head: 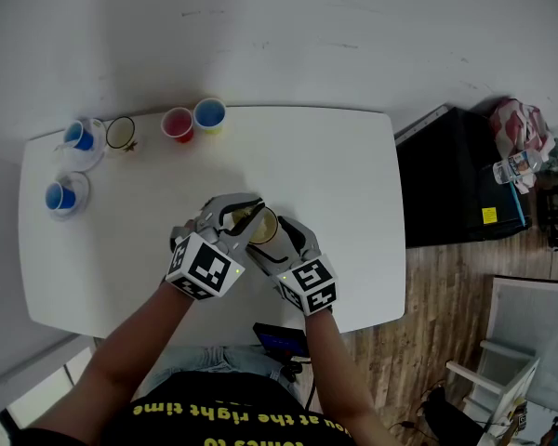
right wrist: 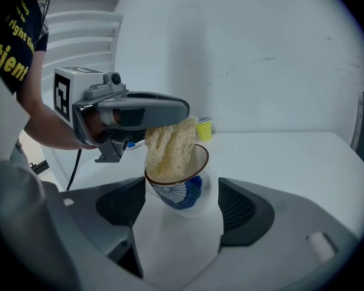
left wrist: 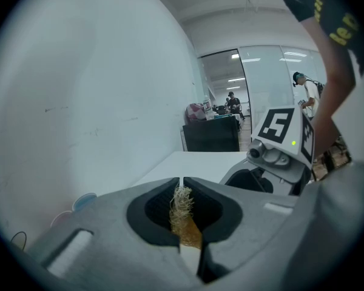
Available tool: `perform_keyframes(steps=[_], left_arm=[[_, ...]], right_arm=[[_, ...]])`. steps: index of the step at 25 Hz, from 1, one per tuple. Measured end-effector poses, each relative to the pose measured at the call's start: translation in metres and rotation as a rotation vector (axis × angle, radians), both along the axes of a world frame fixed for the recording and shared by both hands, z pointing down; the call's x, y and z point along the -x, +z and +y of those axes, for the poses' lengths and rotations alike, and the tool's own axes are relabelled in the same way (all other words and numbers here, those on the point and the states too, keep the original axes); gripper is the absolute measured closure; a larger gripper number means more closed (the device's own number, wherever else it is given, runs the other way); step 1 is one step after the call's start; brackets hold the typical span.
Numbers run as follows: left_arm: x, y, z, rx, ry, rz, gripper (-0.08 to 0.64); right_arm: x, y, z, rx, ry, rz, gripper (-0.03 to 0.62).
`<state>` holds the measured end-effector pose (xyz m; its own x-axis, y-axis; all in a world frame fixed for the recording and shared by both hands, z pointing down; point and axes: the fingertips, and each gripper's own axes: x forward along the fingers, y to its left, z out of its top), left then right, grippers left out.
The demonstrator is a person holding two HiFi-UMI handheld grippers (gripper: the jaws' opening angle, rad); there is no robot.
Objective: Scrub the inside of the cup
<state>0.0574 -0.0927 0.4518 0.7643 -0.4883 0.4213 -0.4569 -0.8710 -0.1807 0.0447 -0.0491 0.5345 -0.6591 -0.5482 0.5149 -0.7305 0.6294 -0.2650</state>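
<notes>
Your shirt (head: 260, 433) is about all there is to read: yellow print on black, "the right time" (upside down in the head view). The right gripper view catches "right" and "tient". The sticker (head: 488, 215) on the cabinet (head: 451, 179) is too small to read.

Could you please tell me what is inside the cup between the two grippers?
A tan fibrous scrubber, pinched in the left gripper, fills most of the cup. It covers the cup's floor and most of the inner wall.

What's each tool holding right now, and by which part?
The left tool pinches the sponge by its upper end; the right tool grips the cup across its lower body.
</notes>
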Motion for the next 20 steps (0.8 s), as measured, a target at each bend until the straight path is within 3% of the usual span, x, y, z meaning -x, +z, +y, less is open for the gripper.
perform_keyframes(steps=[9,16,20], left_arm=[[-0.014,0.009,0.002,-0.009,0.01,-0.013,0.537],[-0.018,0.014,0.003,-0.065,0.019,-0.055,0.537],[-0.017,0.013,0.002,-0.049,0.017,-0.038,0.531]], right_arm=[[0.003,-0.002,0.001,-0.001,-0.002,-0.005,0.219],[0.002,-0.002,0.001,-0.002,0.003,-0.007,0.219],[0.003,-0.002,0.002,-0.001,0.003,-0.007,0.22]])
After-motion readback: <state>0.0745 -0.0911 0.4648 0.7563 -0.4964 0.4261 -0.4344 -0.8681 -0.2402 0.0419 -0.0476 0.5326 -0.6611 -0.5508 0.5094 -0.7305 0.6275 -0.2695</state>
